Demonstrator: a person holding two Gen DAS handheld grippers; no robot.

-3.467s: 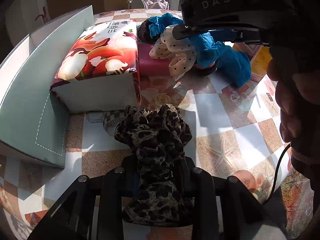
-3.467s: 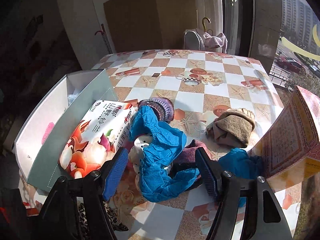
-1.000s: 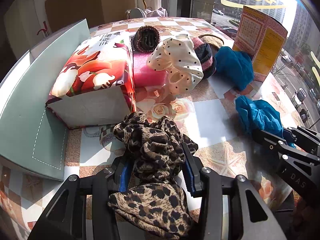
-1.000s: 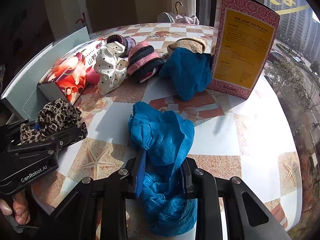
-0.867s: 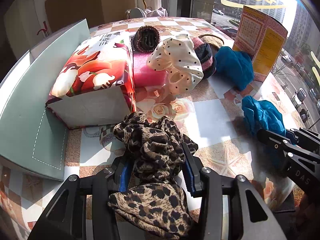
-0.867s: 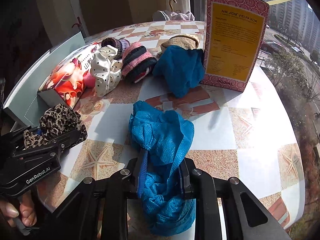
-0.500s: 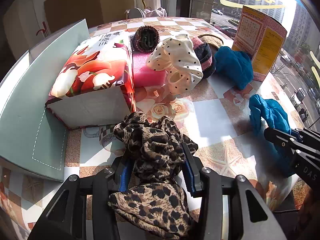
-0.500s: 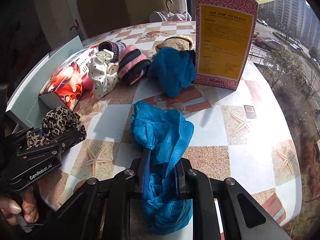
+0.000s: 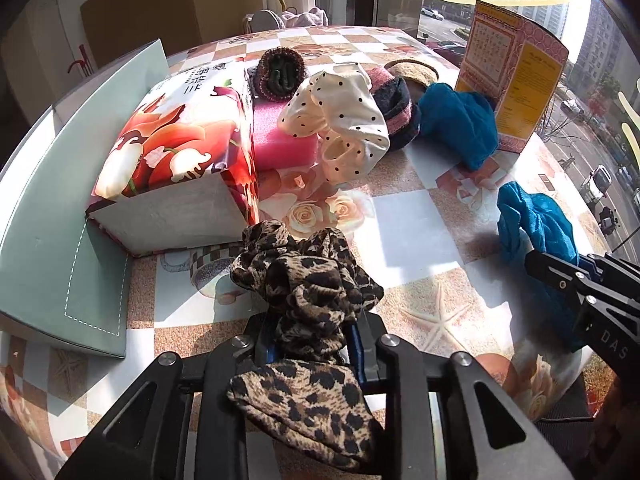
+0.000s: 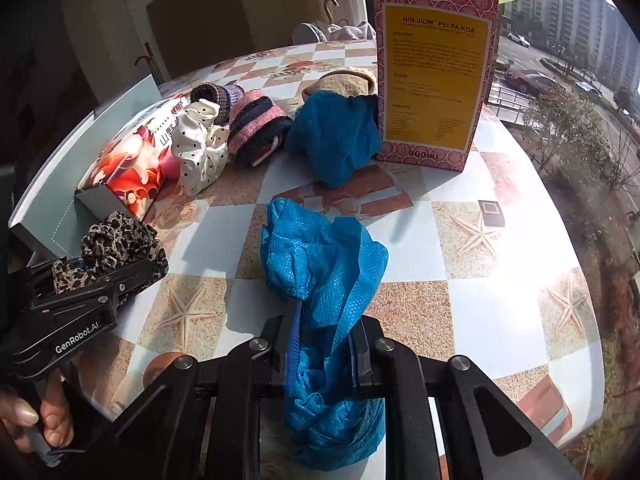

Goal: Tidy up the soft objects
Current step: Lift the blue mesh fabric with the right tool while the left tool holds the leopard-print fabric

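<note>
**Both bundles gripped tighter, blue one drawn toward the right edge**

Since the earlier frame: blue mesh cloth (image 10: 320, 280) pulled off the heap by the floral box and carried to the right edge of the left wrist view; left hand-held gripper (image 9: 312, 340) jaws just closing further, now pinching the leopard-print scrunchie (image 9: 304, 280) at lower centre.

Largest first. Checkered counter (image 9: 412, 224) filling both views. Pale green box lid (image 9: 60, 208) leaning along the left edge. Floral tissue box (image 9: 176, 148) at centre left, touching the lid. Red and yellow carton (image 10: 436, 72) upright at upper right. Second blue cloth (image 10: 336, 136) at the carton's foot. Pink sponge (image 9: 280, 144) beside the floral box, white polka-dot scrunchie (image 9: 340, 128) draped over its corner. Striped knit band (image 10: 256, 128) just right of that.

Right hand-held gripper (image 10: 324, 344) at lower centre of its own view, clamped on the blue mesh cloth, fabric bunched above and below the pads.
</note>
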